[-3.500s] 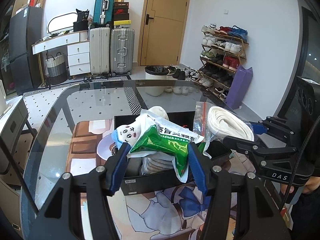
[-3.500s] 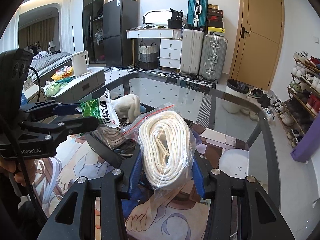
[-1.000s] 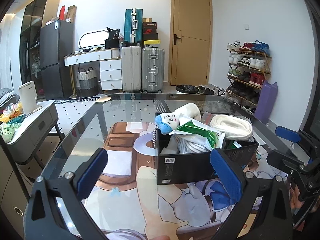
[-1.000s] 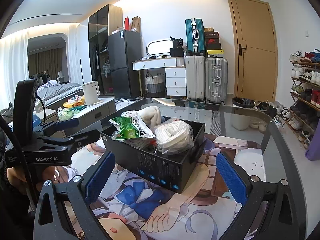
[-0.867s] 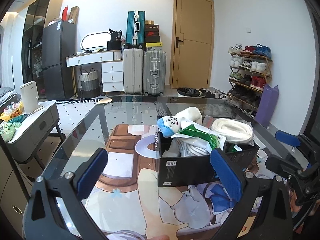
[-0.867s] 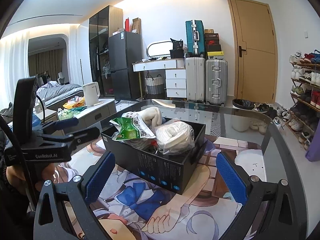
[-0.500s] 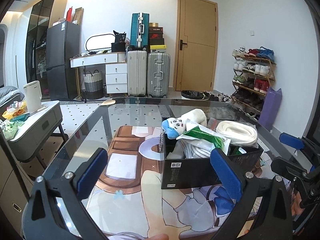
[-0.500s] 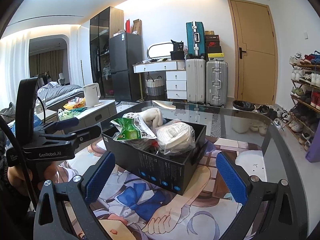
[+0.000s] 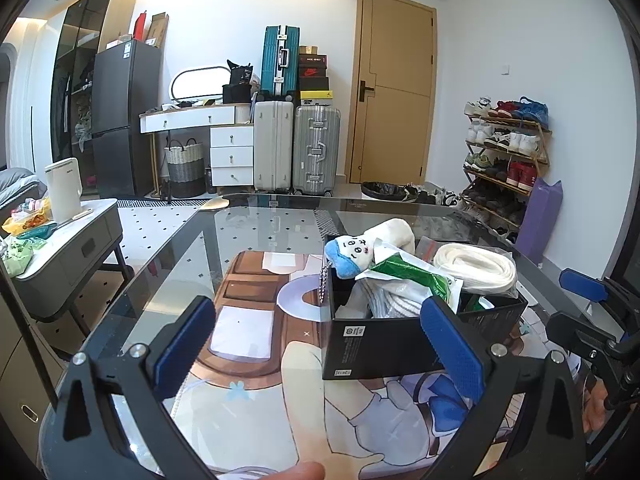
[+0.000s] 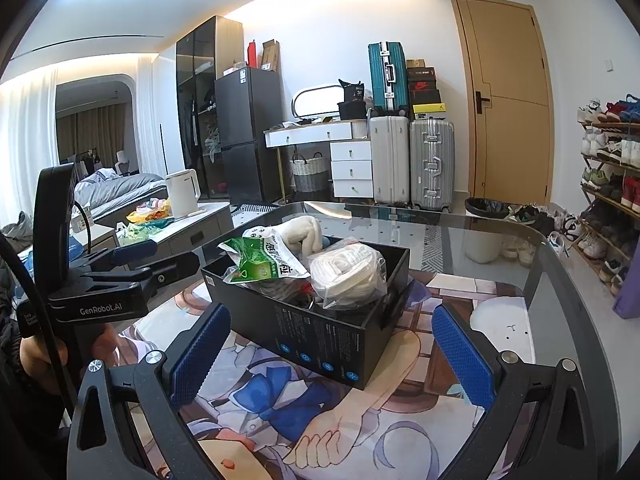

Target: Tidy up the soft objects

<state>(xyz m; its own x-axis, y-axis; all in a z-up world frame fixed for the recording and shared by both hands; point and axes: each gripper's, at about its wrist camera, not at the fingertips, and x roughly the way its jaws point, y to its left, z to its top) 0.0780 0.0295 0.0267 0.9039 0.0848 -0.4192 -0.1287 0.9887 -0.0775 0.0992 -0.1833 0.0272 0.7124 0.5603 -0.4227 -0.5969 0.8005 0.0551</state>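
Glass table (image 9: 256,224), black box (image 10: 320,332) contents half-buried under bagged rope (image 10: 348,270).

glossy glass table (image 10: 560,280), matt black cardboard box (image 10: 320,336), crinkly clear plastic bag (image 10: 348,272)

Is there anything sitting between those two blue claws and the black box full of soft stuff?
Nothing visible. Only bare printed mat lies between the open right gripper and the black box, and likewise before the open left gripper.
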